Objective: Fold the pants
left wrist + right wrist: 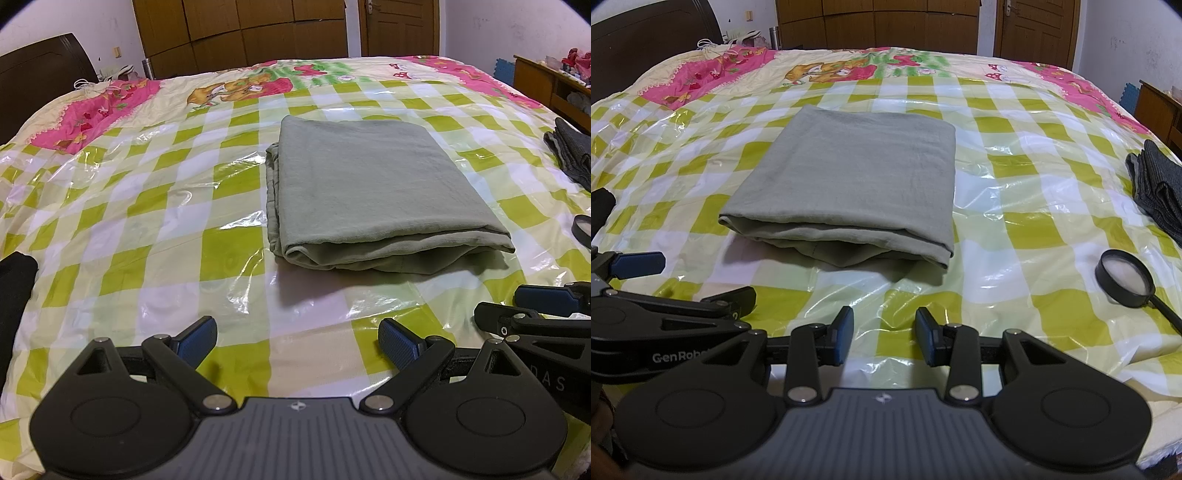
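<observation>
- Left wrist view: the left hand-held gripper (297,341), black with blue ribbed pads, hangs with its jaws spread wide and nothing between them. Ahead of it, apart from the pads, lie the sage-green cotton pants (373,192), folded into a flat rectangle on the bed (147,206), which is covered in a green-and-white checked sheet under clear, glossy plastic. At the right edge, part of the other gripper shows.
- Right wrist view: the right hand-held gripper (884,338) is also spread, about half open, pinching nothing. The folded pants sit centred on the bed, beyond its tips. To the right lie a black round magnifying glass (1126,278) and, further back, a dark grey folded garment (1160,192).
- Risk, as I judge it: the pants look already folded, so any further grab could catch only the top layer and pull the stack open. The near edge shows loose layers that may splay.
- Risk: the plastic cover looks slippery; a push could slide the whole bundle rather than crease it.
- Containers: none are visible in either view.
</observation>
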A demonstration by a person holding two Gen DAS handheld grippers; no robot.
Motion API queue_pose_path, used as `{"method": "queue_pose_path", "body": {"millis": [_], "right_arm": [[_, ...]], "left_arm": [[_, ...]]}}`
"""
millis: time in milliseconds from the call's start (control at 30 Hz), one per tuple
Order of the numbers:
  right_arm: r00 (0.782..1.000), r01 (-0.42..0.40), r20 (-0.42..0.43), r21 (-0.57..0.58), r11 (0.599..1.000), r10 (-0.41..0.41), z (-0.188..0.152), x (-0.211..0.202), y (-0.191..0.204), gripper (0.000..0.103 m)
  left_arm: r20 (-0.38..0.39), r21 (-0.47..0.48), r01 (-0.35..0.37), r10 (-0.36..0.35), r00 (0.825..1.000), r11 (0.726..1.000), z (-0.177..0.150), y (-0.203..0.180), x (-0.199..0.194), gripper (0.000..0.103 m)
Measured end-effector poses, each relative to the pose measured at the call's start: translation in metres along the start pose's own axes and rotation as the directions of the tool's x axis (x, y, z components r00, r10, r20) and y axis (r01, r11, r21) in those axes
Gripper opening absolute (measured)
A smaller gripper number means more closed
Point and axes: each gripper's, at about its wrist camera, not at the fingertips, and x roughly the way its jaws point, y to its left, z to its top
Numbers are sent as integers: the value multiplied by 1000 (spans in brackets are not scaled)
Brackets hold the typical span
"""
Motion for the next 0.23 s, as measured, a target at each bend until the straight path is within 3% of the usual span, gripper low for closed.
{"method": "queue_pose_path", "body": {"millis": [233], "right_arm": [[1000,0,0,0,1000,0,0,0,0,38]], "left_arm": [[-1,-1,-1,1,1000,1000,0,0,0,103]]}}
